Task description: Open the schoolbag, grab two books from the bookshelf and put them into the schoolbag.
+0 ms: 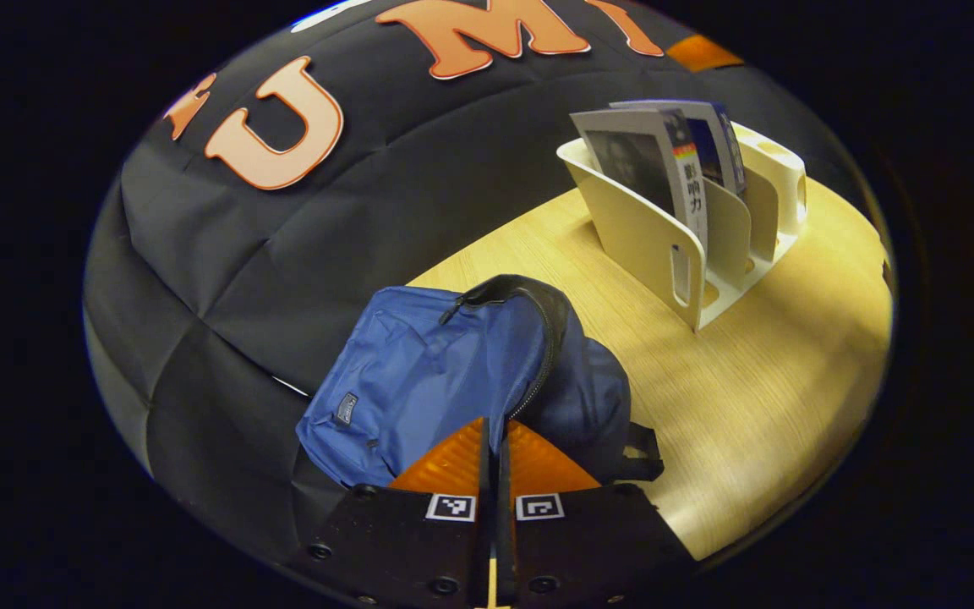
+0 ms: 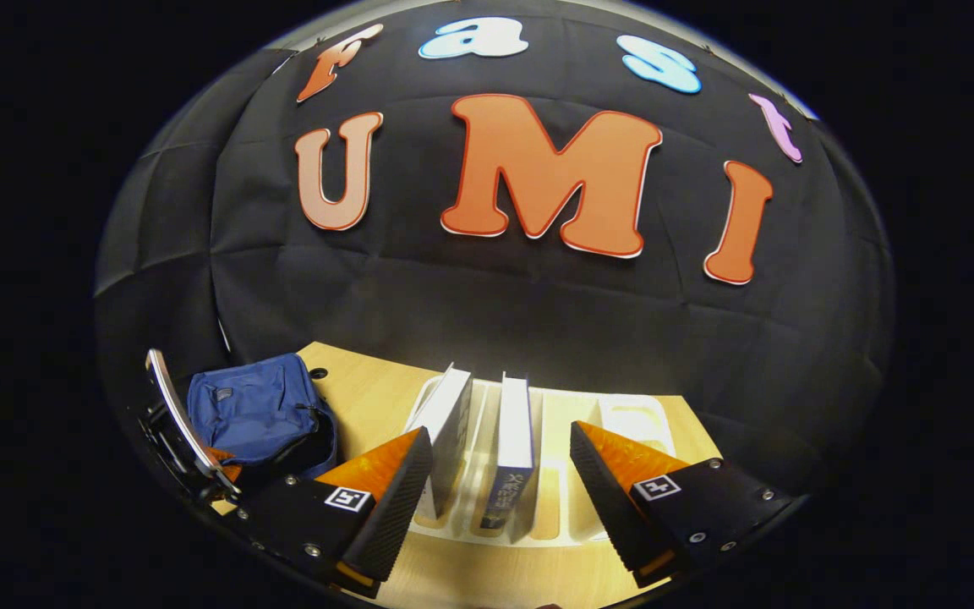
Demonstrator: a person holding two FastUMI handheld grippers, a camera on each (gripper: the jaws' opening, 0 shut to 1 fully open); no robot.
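Closest in the left gripper view, the left gripper (image 1: 495, 440) has its 2 fingers pressed almost together, with only a thin slit between them. Its tips sit right at the dark zipper line of the blue fabric schoolbag (image 1: 453, 372); whether anything is pinched between them I cannot tell. The schoolbag slumps on the pale wooden counter (image 1: 749, 397) near its edge, its black top handle up, and its zipper looks done up along the part I can see. Farther along the counter stands the white plastic bookshelf (image 1: 673, 228) with upright dividers, holding 2 books: a grey-covered book (image 1: 648, 161) in front and a blue-covered book (image 1: 719, 135) behind it.

In the right gripper view, the right gripper (image 2: 500, 474) is spread wide and holds nothing, poised just above the bookshelf (image 2: 538, 507). Both books stand on edge in separate slots in the gap between its fingers, the left one (image 2: 445, 414) leaning slightly and the other (image 2: 514, 440) upright. Off to the side lies the schoolbag (image 2: 254, 410), with the left gripper (image 2: 191, 440) at its near edge.
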